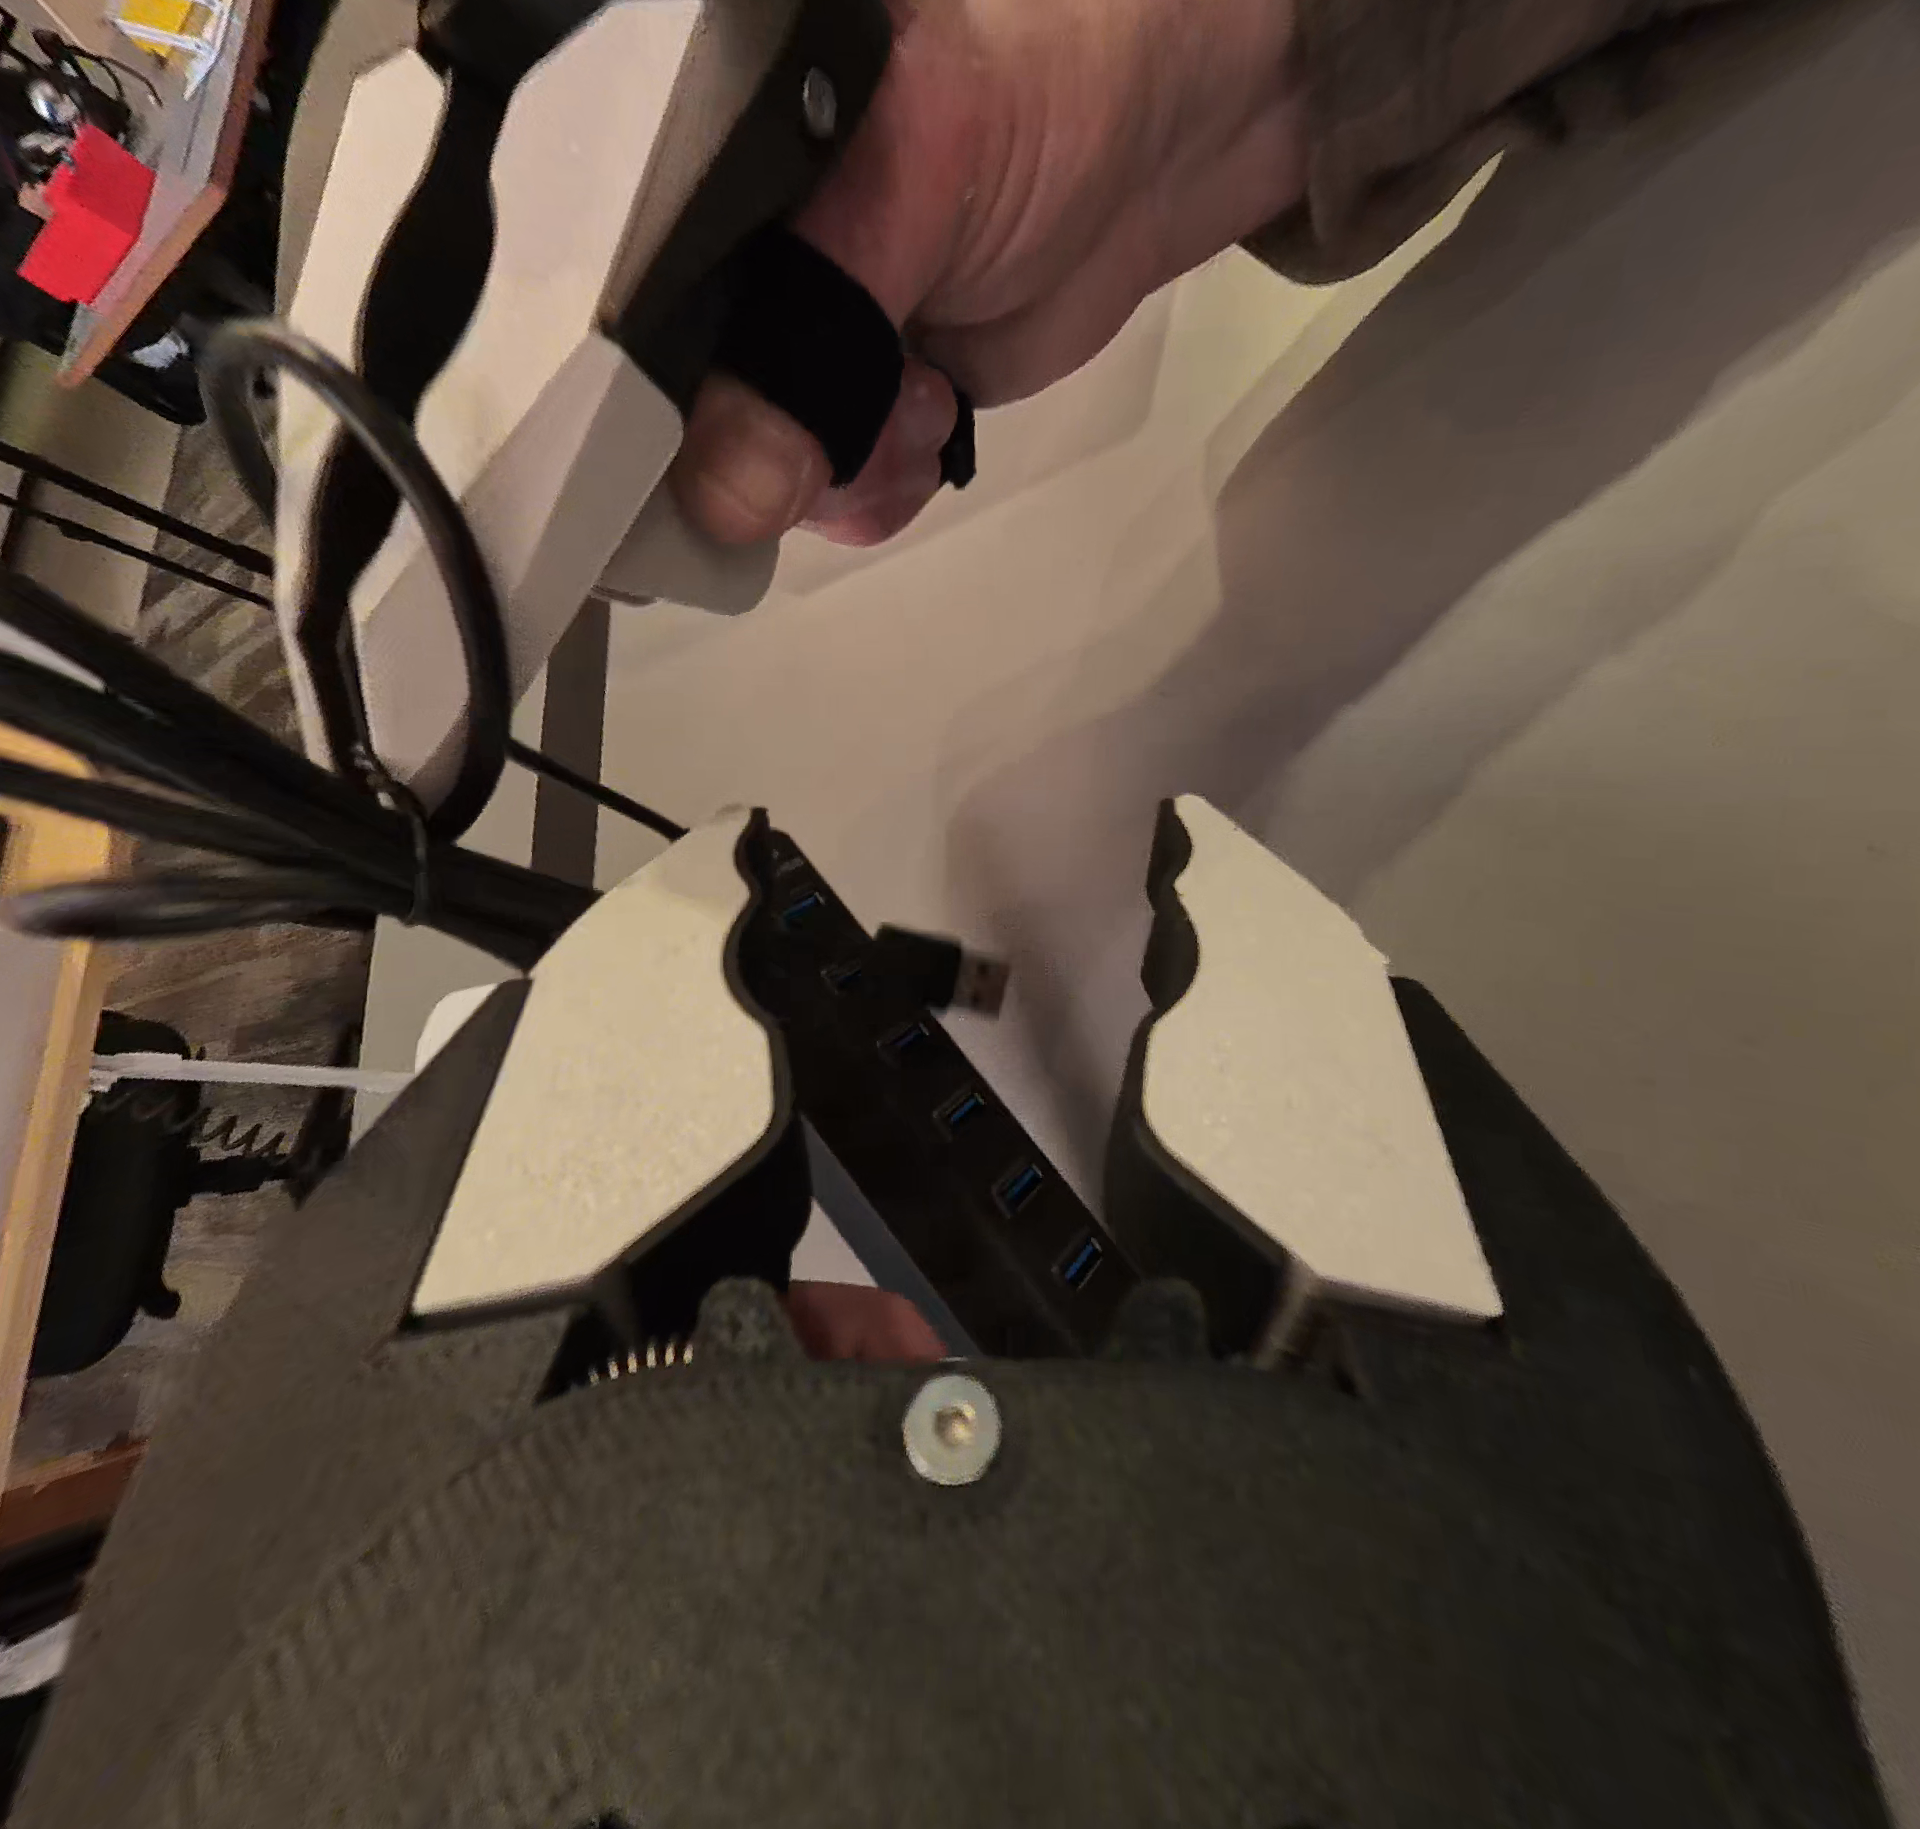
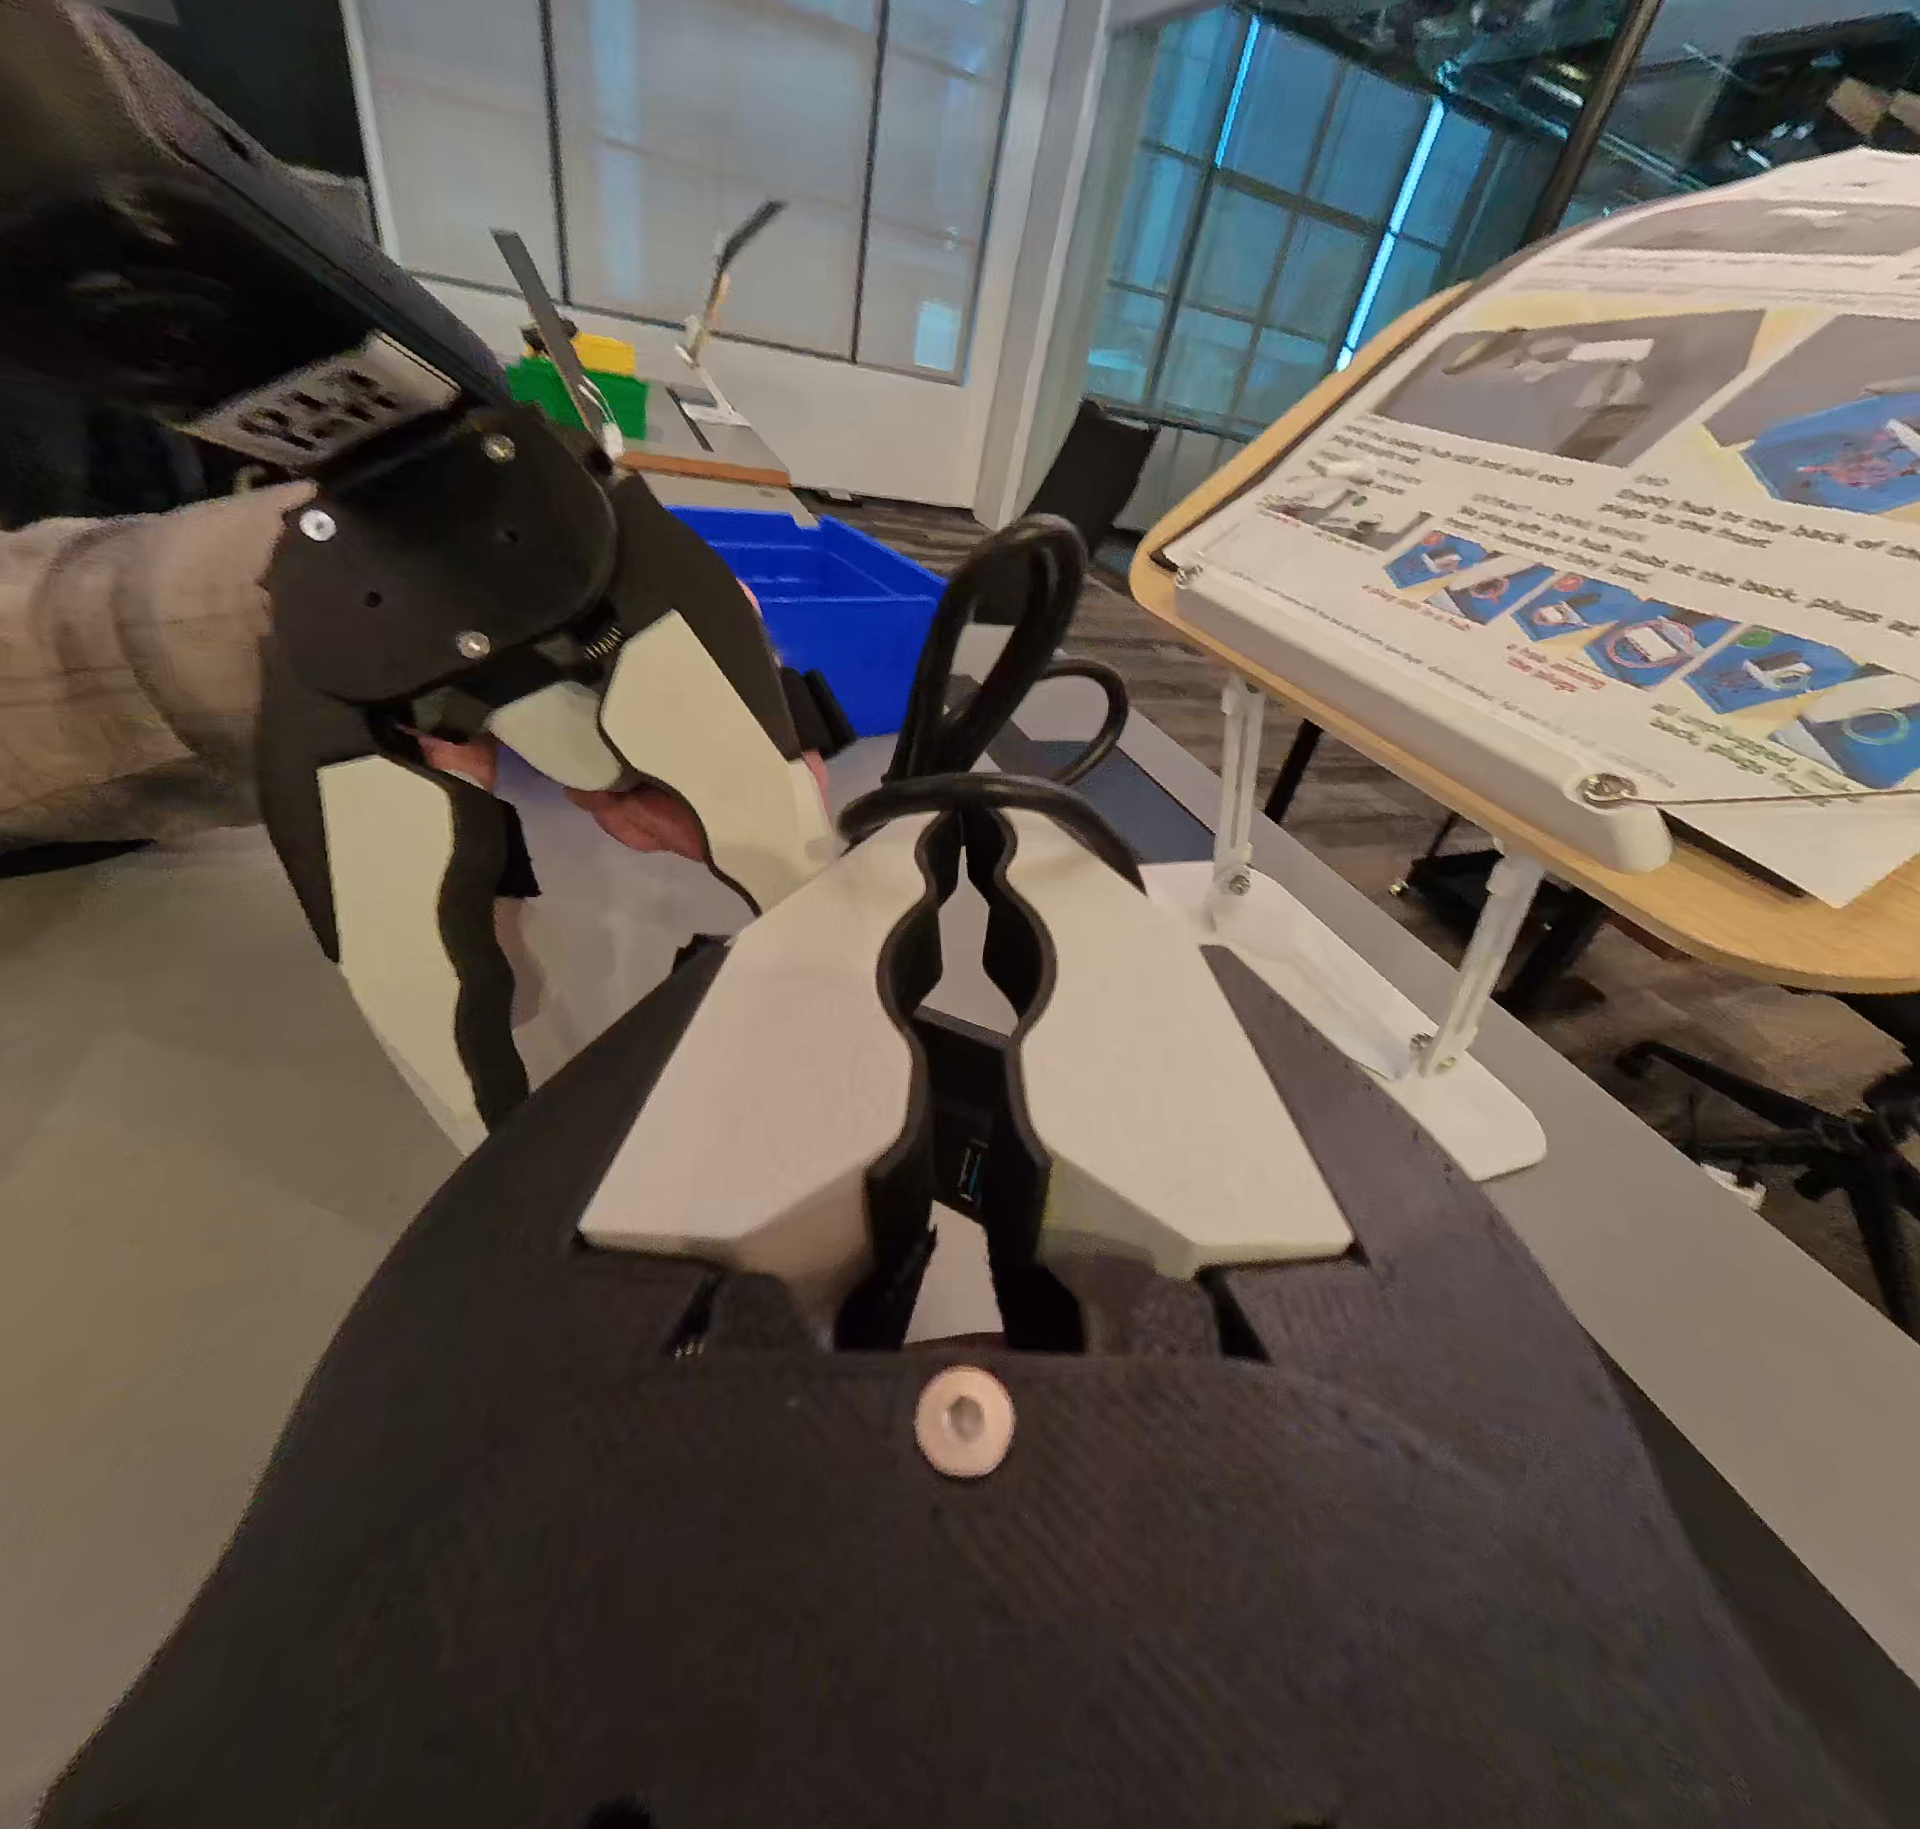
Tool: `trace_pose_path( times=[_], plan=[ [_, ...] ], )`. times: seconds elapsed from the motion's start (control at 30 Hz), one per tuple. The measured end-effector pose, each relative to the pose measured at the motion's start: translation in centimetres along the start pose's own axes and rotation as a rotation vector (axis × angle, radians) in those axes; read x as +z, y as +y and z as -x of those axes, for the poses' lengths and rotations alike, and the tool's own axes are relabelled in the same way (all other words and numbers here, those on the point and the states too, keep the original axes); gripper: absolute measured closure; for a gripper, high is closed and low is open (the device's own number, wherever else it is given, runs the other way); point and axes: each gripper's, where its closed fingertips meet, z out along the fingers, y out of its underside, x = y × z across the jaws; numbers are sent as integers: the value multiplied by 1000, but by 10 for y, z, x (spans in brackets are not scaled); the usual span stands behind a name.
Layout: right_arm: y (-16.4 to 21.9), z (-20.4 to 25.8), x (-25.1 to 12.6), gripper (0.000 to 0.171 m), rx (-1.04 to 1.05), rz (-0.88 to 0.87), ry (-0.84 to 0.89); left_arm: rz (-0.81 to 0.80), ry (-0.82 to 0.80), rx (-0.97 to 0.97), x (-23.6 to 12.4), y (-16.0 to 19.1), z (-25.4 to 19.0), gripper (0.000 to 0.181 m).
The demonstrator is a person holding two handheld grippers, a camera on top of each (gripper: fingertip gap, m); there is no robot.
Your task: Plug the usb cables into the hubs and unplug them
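Note:
A black USB hub [image 1: 935, 1093] with several blue ports lies slantwise on the pale table [image 1: 1351, 636], between the fingers of my left gripper [image 1: 961, 834]. That gripper is open and the hub runs beside its left pad. A loose black USB plug [image 1: 940, 969] with a bare metal end sits over the hub, held by nothing I can see. My right gripper [image 2: 961, 844] is shut on a tied, coiled black cable bundle [image 2: 997, 636], also seen in the left wrist view [image 1: 395, 740]. The hub [image 2: 971, 1171] shows through its finger gap. The left gripper [image 2: 655, 969] stands open beside it.
A blue bin [image 2: 831, 595] stands behind the grippers. A wooden stand with a printed sheet [image 2: 1558, 584] rises at the right on a white base [image 2: 1455, 1114]. Green and yellow blocks [image 2: 592, 377] sit far back. The table's edge runs along the right.

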Motion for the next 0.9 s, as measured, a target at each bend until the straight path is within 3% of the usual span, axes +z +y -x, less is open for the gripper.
trace_pose_path(
  times=[0.27, 0.43, 0.67, 0.9],
  plan=[
    [-8, 22, -1, 171, -49, -2, -120, 62, -11, -29, 10, 19, 5, 107],
    [9, 45, 4, 171, -85, 90, -243, 61, -46, -40, 9, 25, 15, 102],
    [35, 52, 9, 171, -111, 215, -272, 67, -119, 34, 11, 22, 22, 100],
    [34, 47, 8, 171, -120, 221, -251, 91, -133, 60, 8, 26, 25, 95]
  ],
)
